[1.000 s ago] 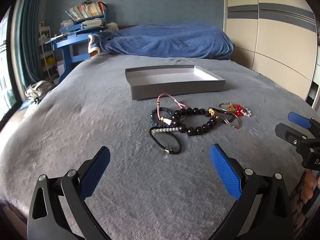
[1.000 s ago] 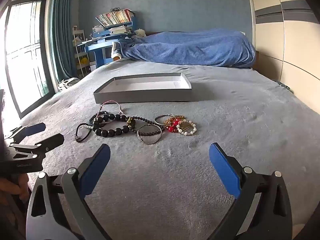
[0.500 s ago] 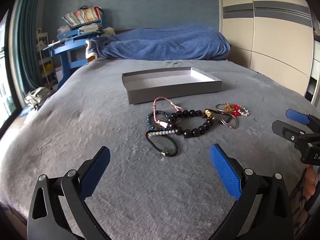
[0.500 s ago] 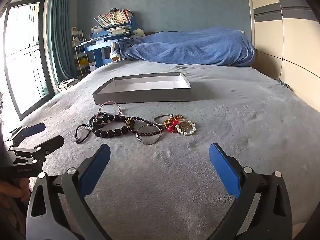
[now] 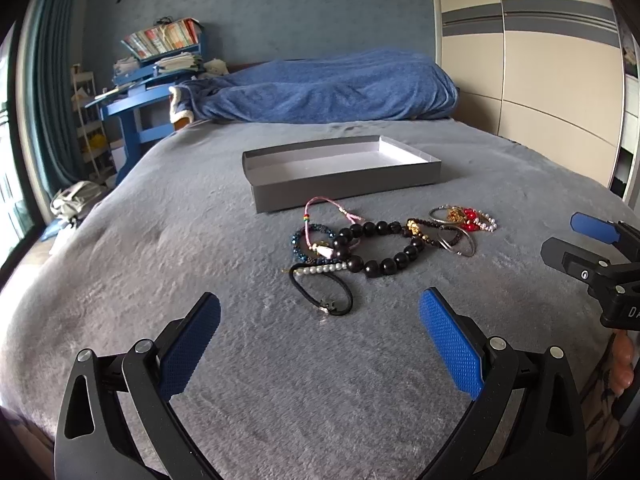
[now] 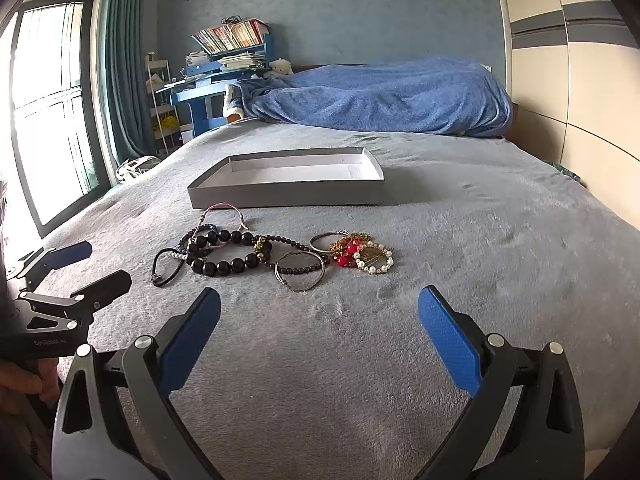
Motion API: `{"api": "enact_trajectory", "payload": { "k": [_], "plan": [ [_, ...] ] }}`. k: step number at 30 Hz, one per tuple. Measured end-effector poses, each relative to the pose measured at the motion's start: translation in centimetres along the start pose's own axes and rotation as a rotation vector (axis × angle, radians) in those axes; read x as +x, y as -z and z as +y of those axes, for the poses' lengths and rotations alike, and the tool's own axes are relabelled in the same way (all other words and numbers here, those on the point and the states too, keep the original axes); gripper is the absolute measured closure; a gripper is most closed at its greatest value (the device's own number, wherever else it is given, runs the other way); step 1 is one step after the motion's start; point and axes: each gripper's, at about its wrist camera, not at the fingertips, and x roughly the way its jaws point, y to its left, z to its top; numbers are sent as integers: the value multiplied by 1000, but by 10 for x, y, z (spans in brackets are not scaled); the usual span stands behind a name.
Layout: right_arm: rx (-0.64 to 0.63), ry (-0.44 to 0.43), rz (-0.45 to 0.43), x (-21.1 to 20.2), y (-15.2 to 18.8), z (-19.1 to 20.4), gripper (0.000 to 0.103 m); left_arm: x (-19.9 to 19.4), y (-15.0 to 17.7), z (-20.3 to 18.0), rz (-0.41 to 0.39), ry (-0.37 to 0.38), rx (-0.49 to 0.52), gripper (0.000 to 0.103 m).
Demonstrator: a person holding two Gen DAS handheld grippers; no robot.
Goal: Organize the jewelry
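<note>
Left wrist view: shallow grey box [image 5: 348,188] bare inside, bracelets [image 5: 380,246] heaped just before it, both grippers' fingers [image 5: 448,340] spread.

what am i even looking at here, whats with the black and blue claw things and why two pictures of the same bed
No robot here: a person holds a two-finger gripper in each hand, and each gripper carries a fisheye camera looking along its fingers. So one picture is from the left gripper, the other from the right gripper. The blue pads at the bottom are each camera's own fingers; each view also catches the other gripper at its edge.

Both are open and hold nothing.

On the grey bed lies a tangle of jewelry: a black bead bracelet, a black hair tie, a pink cord, metal bangles, and red and pearl pieces. Behind it sits a grey tray with nothing visible in it, probably where the jewelry goes.
</note>
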Motion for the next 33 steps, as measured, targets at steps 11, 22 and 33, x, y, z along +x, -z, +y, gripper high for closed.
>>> {"api": "enact_trajectory", "payload": {
  "k": [11, 22, 33],
  "plan": [
    [-1, 0, 1, 1, 0, 1, 5, 0, -3, 1, 9, 0, 3, 4],
    [-17, 3, 10, 2, 2, 3, 5, 5, 4, 1, 11, 0, 0, 4],
    [-25, 1, 9, 4, 1, 4, 5, 7, 4, 0, 18, -8, 6, 4]
  ]
}}
